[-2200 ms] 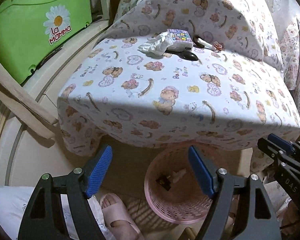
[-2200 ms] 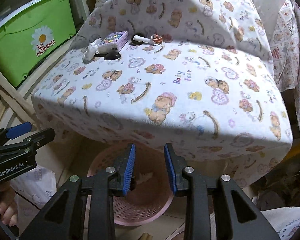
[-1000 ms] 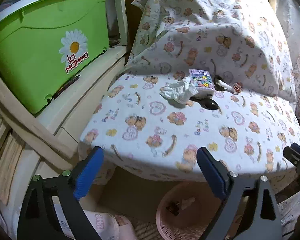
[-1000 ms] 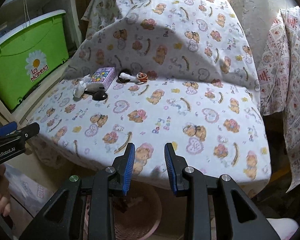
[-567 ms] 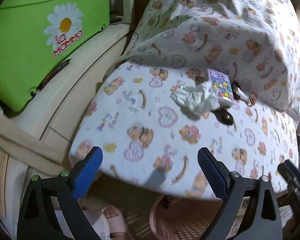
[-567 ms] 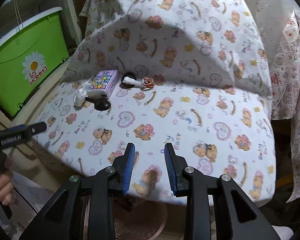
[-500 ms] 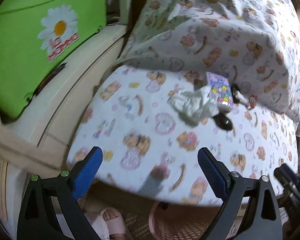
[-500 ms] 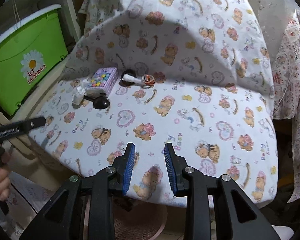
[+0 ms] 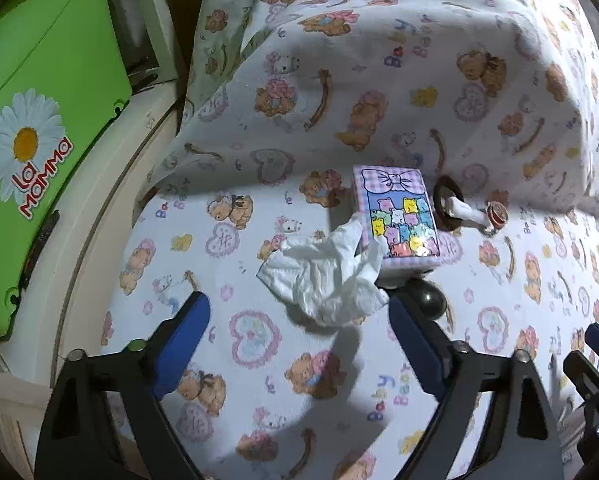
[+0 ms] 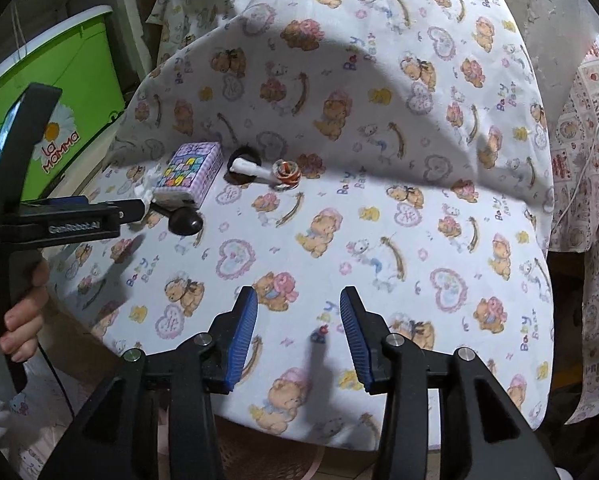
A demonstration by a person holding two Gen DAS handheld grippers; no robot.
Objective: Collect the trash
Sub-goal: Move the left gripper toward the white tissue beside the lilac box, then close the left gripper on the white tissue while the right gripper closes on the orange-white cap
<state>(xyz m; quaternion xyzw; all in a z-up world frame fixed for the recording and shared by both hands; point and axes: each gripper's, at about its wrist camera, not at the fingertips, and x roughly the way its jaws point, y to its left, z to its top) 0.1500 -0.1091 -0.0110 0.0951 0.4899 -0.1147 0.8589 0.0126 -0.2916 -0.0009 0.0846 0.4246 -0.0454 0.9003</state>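
A crumpled white tissue lies on the bear-print cloth and leans against a purple gummy-bear box. My left gripper hovers right at the tissue. Its jaws are closing, one on each side of the tissue's near edge, and the pads do not press on it. In the right wrist view the left gripper hides most of the tissue. My right gripper hangs over the cloth's front part, its jaws opening with nothing between them.
A black rounded object sits by the box. Behind it lie a dark ring with a white stick and a small orange-striped piece. A green "La Mamma" bin stands at left. A pink basket shows dimly under the table's front edge.
My left gripper has moved forward over the table, up to the tissue, and the basket has left its view. My right gripper has edged forward, and its jaws stand wider apart.
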